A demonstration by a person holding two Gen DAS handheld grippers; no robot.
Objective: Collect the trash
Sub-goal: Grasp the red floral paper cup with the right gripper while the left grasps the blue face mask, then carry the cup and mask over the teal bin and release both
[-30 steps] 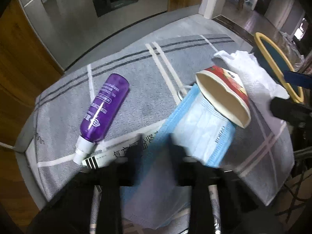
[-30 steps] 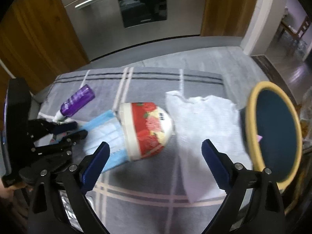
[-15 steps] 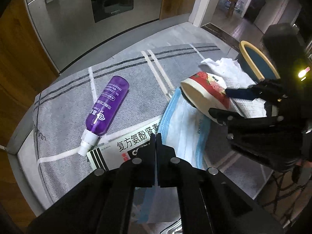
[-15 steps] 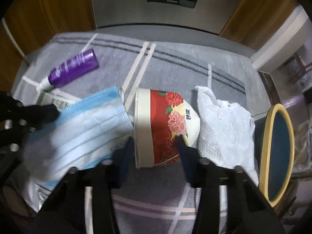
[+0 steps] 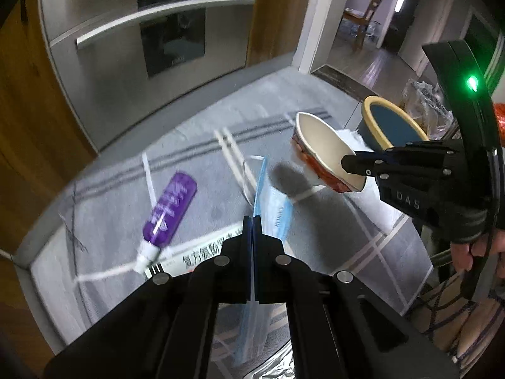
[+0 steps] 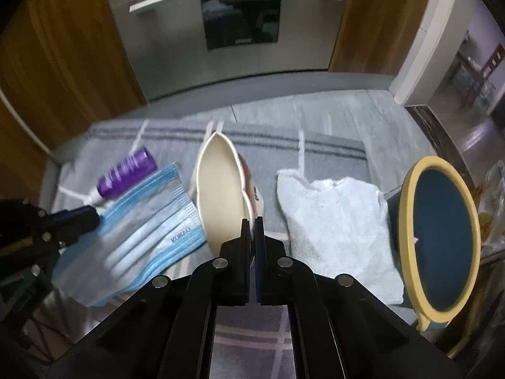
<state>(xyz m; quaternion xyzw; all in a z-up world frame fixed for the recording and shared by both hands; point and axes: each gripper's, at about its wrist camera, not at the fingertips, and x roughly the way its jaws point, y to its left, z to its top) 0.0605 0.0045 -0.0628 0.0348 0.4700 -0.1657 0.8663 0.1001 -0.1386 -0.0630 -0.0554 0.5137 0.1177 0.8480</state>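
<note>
Trash on my grey striped worktop point(image 6: 331, 117): a purple bottle point(image 5: 169, 210) lies toward the left edge with a printed box point(image 5: 202, 254) just beside its cap, and a white paper towel point(image 6: 337, 230) lies toward the right edge, next to the blue bin with the yellow rim point(image 6: 438, 237). Nothing blocks my way to that bin. My left gripper point(image 5: 252, 221) has its fingers pressed together on the blue face mask point(image 5: 271, 202), which hangs from them edge-on, its lower part trailing under the gripper. My right gripper point(image 6: 251, 224) has its fingers clamped on the rim of the red floral paper cup point(image 6: 221, 195), squashing the cream mouth into a narrow oval; the cup is tipped on its side between mask and towel. A second ago the right fingers stood wide apart over the cup and it lay round on the worktop; the mask then lay flat, partly under the cup.
</note>
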